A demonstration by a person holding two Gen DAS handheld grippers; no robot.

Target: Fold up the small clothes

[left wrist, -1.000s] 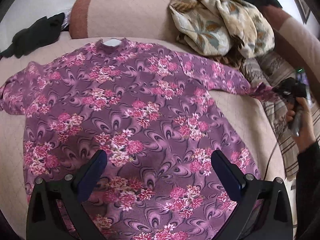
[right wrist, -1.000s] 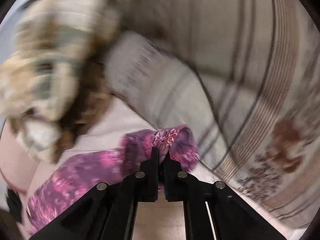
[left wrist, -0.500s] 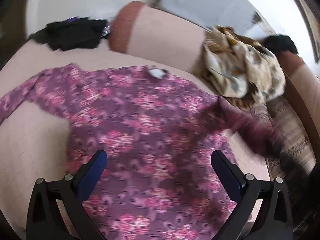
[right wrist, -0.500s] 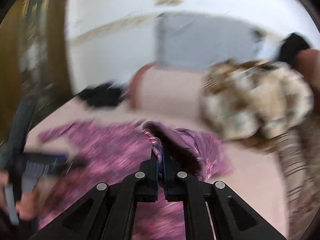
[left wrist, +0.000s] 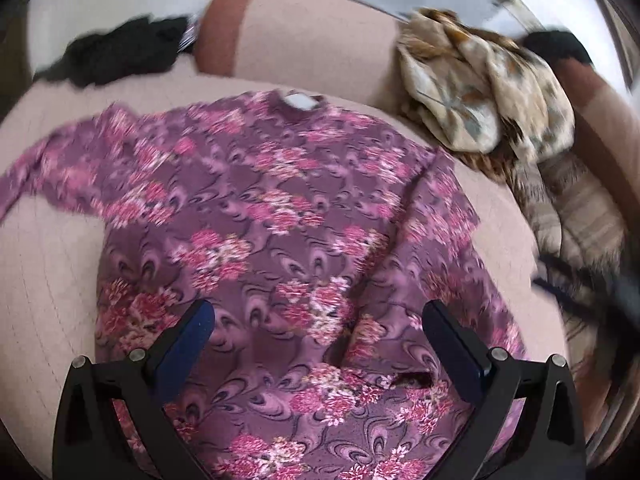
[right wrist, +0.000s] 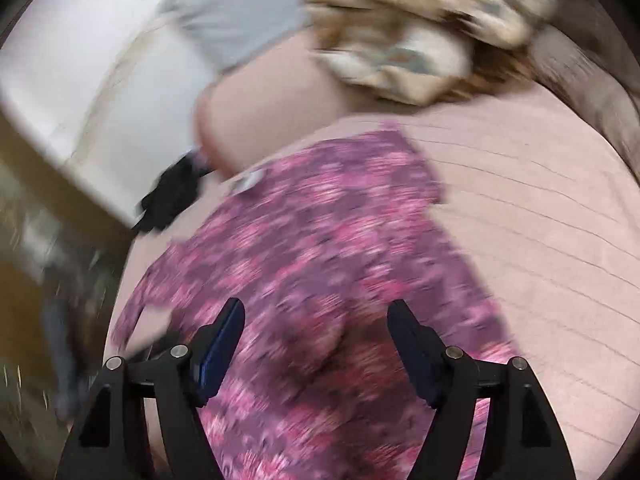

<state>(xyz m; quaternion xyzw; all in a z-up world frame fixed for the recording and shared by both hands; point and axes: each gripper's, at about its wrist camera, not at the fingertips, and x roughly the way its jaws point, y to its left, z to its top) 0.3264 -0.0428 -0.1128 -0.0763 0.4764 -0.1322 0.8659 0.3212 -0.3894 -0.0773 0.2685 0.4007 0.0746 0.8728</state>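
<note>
The purple floral top [left wrist: 288, 216] lies flat on the pink sofa cushion [left wrist: 48, 280], one sleeve folded across its body. The right gripper [right wrist: 316, 328] just let go, fingers spread above it; the left gripper [left wrist: 318, 320] hovers wide open too.

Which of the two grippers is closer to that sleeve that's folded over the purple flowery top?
Probably the right. The right gripper, jaws just opened, hangs right over the folded sleeve on the purple top. The left gripper, open, hovers above the lower body, with the sleeve's cuff beside its finger.
</note>
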